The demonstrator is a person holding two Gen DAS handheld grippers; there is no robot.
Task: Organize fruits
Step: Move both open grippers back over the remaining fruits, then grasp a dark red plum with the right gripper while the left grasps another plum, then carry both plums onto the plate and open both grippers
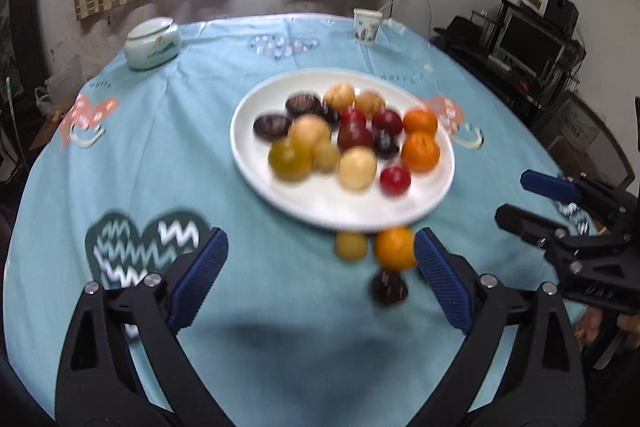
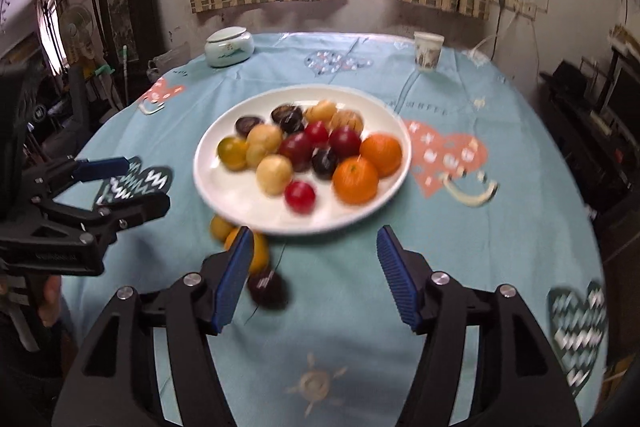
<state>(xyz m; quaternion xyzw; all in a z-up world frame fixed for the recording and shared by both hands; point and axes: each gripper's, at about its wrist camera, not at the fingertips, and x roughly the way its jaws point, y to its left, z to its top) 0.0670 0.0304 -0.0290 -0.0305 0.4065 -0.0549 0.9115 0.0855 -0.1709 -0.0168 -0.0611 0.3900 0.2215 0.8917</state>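
Both the left gripper (image 1: 320, 255) and right gripper (image 2: 314, 251) hang with jaws released, empty. Three loose fruits lie just before the plate (image 1: 280, 195): an orange (image 1: 394, 247), a yellow fruit (image 1: 350, 246), a dark plum (image 1: 389, 287). Only the right view shows the fan (image 2: 76, 23).

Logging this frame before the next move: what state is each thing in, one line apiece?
Left gripper: open, empty, above the cloth.
Right gripper: open, empty.
Plate: on the table, loaded with fruit.
Loose orange: off the plate, on the cloth by its near rim.
Loose yellow fruit: off the plate, beside the orange.
Loose dark fruit: off the plate, nearest the grippers.
Jar: lid on.
Cup: upright.
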